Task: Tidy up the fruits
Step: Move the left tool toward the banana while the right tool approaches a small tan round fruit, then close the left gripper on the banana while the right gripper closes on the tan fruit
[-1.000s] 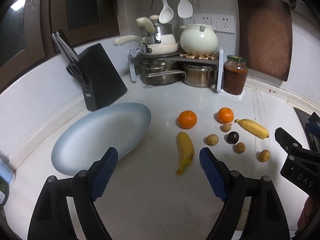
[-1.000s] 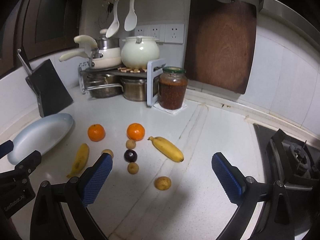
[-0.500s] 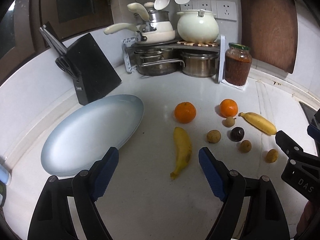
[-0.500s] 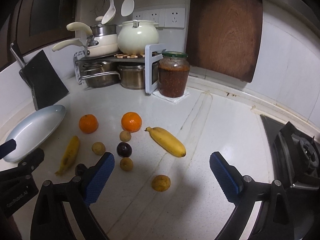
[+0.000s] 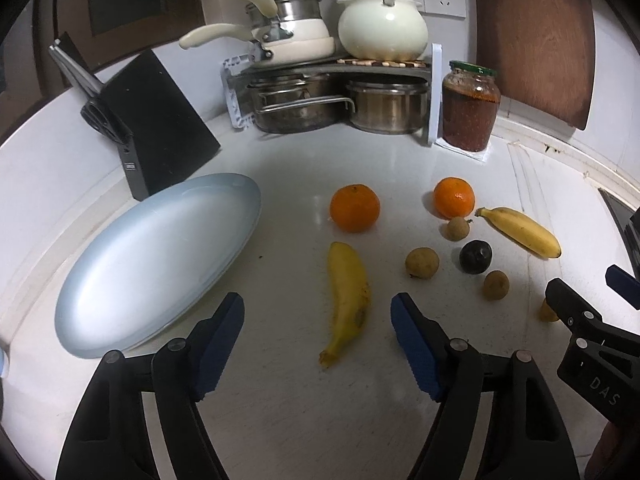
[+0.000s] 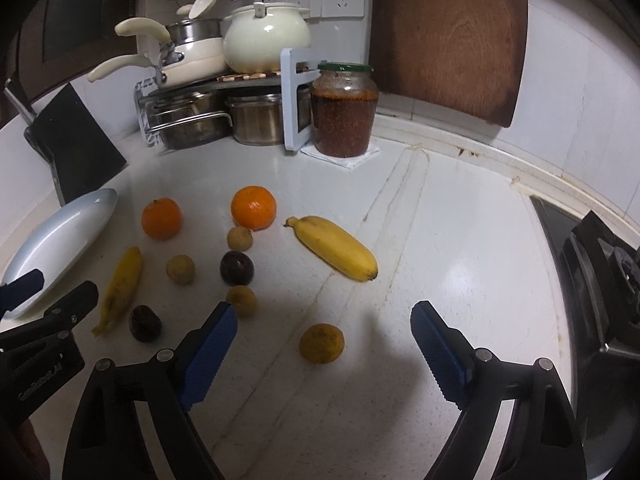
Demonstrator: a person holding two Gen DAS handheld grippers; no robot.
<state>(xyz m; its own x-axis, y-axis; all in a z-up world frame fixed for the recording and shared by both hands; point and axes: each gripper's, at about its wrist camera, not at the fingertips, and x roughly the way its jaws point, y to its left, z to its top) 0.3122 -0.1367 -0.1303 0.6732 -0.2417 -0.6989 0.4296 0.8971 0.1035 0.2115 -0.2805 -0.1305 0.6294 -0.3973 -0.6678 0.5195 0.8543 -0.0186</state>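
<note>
Two hand-held grippers, left (image 5: 316,332) and right (image 6: 324,340), both spread wide and holding nothing, above a white surface (image 5: 300,420) with bananas (image 5: 347,296), oranges (image 5: 354,208) and small fruits beside a plate (image 5: 152,260).

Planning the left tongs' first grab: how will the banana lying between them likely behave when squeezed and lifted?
The banana is curved and long, so it may pivot if gripped off-centre. Its dark speckles suggest ripeness, so probably soft: squeeze gently. Lying flat on the counter, it seems unlikely to roll, unlike the round orange.

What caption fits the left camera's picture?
Open left gripper above a banana, beside a bare blue plate.
</note>
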